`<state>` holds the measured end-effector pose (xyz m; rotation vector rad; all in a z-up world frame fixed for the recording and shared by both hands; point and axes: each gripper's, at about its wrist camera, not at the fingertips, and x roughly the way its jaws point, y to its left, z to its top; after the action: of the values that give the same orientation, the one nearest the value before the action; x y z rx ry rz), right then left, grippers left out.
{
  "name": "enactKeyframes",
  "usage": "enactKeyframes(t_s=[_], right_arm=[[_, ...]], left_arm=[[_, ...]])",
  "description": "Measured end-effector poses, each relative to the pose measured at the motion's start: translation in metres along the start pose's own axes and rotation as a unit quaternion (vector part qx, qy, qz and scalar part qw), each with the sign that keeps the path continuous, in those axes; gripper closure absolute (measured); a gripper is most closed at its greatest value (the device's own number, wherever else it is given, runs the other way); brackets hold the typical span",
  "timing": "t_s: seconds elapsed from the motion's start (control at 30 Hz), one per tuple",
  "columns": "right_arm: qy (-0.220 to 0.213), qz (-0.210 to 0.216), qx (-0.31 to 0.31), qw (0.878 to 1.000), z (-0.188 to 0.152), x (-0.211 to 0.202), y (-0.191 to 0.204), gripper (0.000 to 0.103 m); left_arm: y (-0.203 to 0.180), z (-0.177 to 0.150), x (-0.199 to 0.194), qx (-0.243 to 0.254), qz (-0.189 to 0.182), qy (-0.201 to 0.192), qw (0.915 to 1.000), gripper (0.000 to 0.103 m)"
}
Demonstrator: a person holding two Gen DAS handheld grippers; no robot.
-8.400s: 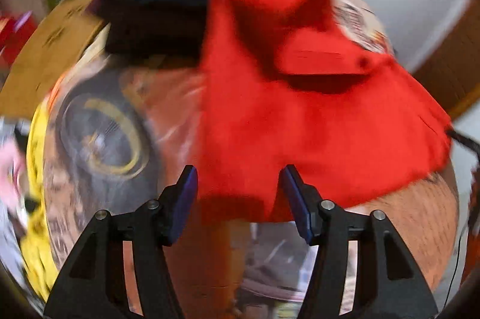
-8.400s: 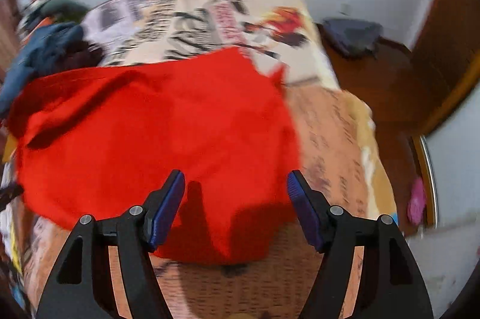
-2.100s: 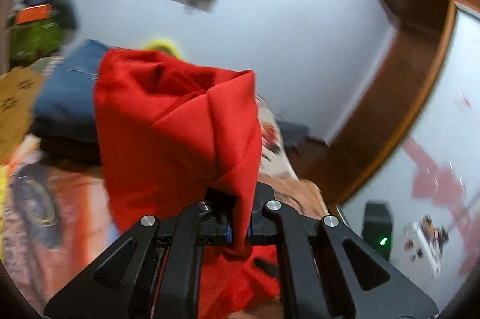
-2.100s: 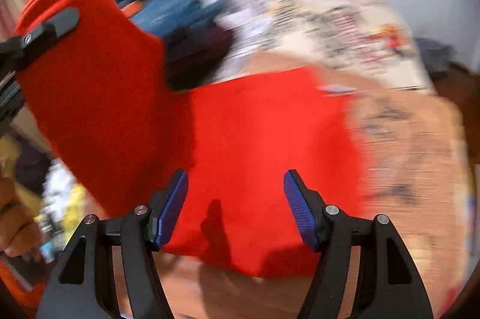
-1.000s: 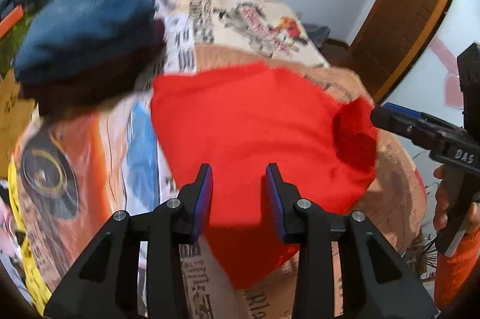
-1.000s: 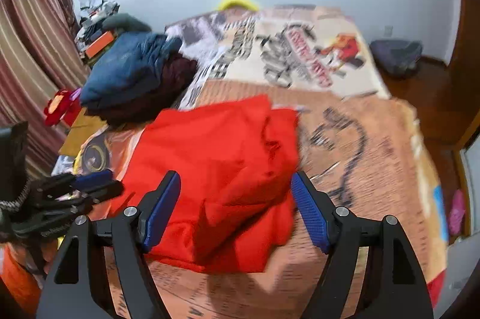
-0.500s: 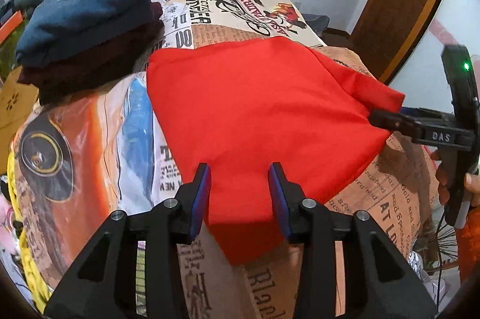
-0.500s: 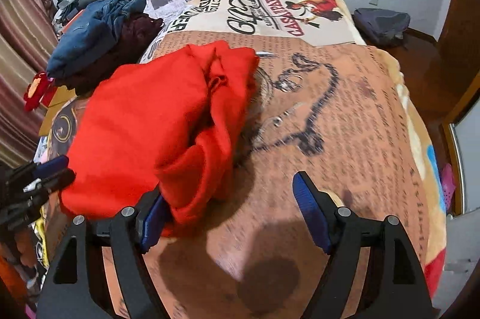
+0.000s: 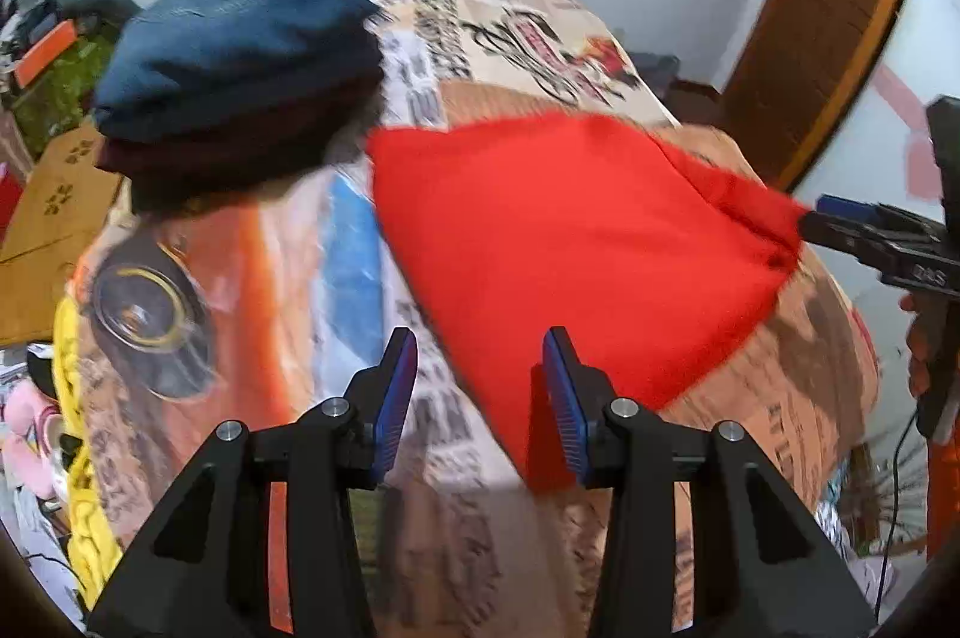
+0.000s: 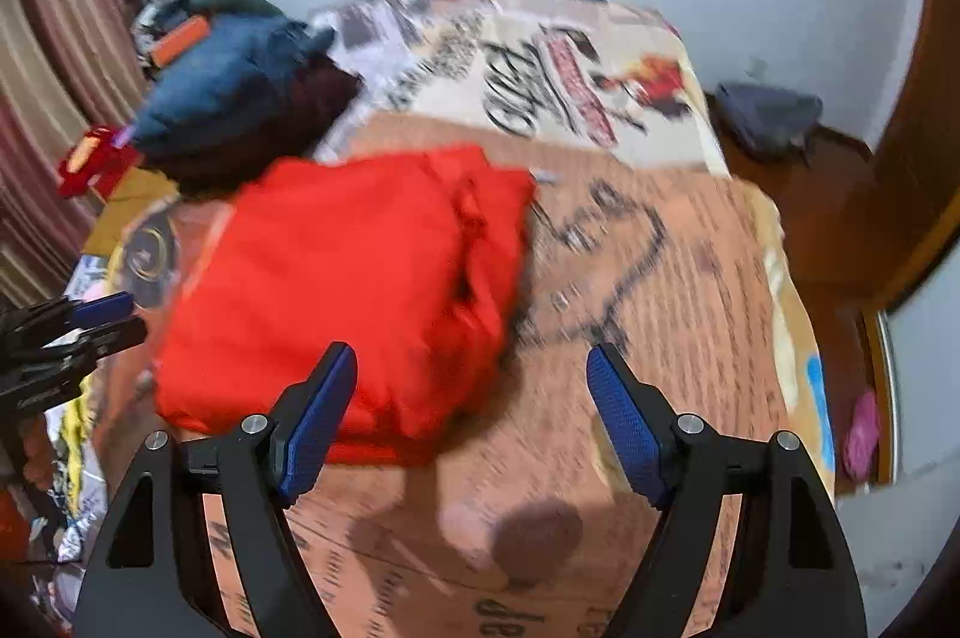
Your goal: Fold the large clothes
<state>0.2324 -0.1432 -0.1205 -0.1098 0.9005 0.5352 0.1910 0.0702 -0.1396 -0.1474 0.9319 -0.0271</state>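
A red garment [image 9: 570, 242] lies folded on the printed bedsheet [image 9: 288, 242]. My left gripper [image 9: 480, 344] hovers over its near left corner, open, with only that corner and the sheet showing between the blue pads [image 9: 393, 398]. In the right wrist view the red garment [image 10: 360, 290] sits left of centre, its right side bunched. My right gripper [image 10: 472, 356] is wide open above the garment's near edge, its left finger in front of the cloth and gripping nothing. Each gripper shows in the other's view: the right gripper [image 9: 816, 221] at the cloth's right corner, the left gripper [image 10: 135, 317] at the left edge.
A stack of folded blue and dark clothes [image 9: 240, 56] sits on the bed behind and left of the red garment. A cardboard box [image 9: 48, 218] and clutter stand beside the bed's left side. A dark bag [image 10: 768, 116] lies on the floor by the wooden door frame [image 9: 828, 38].
About two seconds ago my left gripper held the red garment up. It has let go, and the garment now lies folded. Both grippers have drawn back a little since half a second ago.
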Motion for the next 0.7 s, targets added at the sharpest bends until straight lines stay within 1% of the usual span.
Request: enactKeyframes(t_s=[0.07, 0.13, 0.17, 0.2, 0.27, 0.37, 0.43, 0.5, 0.63, 0.7], right_arm=[[-0.009, 0.014, -0.003, 1.000, 0.009, 0.001, 0.005, 0.027], [-0.008, 0.034, -0.005, 0.999, 0.020, 0.010, 0.010, 0.027], [-0.003, 0.045, -0.007, 0.999, 0.024, 0.016, 0.011, 0.027], [0.001, 0.052, -0.010, 0.999, 0.027, 0.022, 0.012, 0.027], [0.020, 0.053, -0.010, 0.998, 0.034, 0.040, 0.012, 0.027], [0.060, 0.068, 0.001, 0.996, 0.040, 0.066, 0.003, 0.027], [0.092, 0.082, 0.018, 0.992, 0.041, 0.084, -0.010, 0.027], [0.117, 0.091, 0.029, 0.988, 0.039, 0.095, -0.020, 0.027], [0.154, 0.106, 0.047, 0.981, 0.031, 0.112, -0.035, 0.027], [0.174, 0.127, 0.062, 0.975, 0.027, 0.122, -0.041, 0.027]], left_arm=[[0.008, 0.011, -0.001, -0.007, 0.014, -0.007, 0.9999, 0.060], [0.015, 0.023, 0.000, -0.017, 0.024, -0.013, 0.9995, 0.060], [0.017, 0.027, 0.001, -0.021, 0.025, -0.013, 0.9994, 0.058], [0.019, 0.032, 0.004, -0.025, 0.025, -0.012, 0.9993, 0.054], [0.023, 0.039, 0.011, -0.035, 0.020, -0.005, 0.9992, 0.050], [0.028, 0.044, 0.032, -0.060, -0.019, 0.024, 0.9977, 0.050], [0.032, 0.042, 0.049, -0.084, -0.065, 0.053, 0.9930, 0.050], [0.034, 0.039, 0.064, -0.100, -0.092, 0.073, 0.9881, 0.050], [0.032, 0.030, 0.081, -0.104, -0.103, 0.086, 0.9855, 0.049], [0.034, 0.029, 0.085, -0.111, -0.110, 0.086, 0.9839, 0.038]])
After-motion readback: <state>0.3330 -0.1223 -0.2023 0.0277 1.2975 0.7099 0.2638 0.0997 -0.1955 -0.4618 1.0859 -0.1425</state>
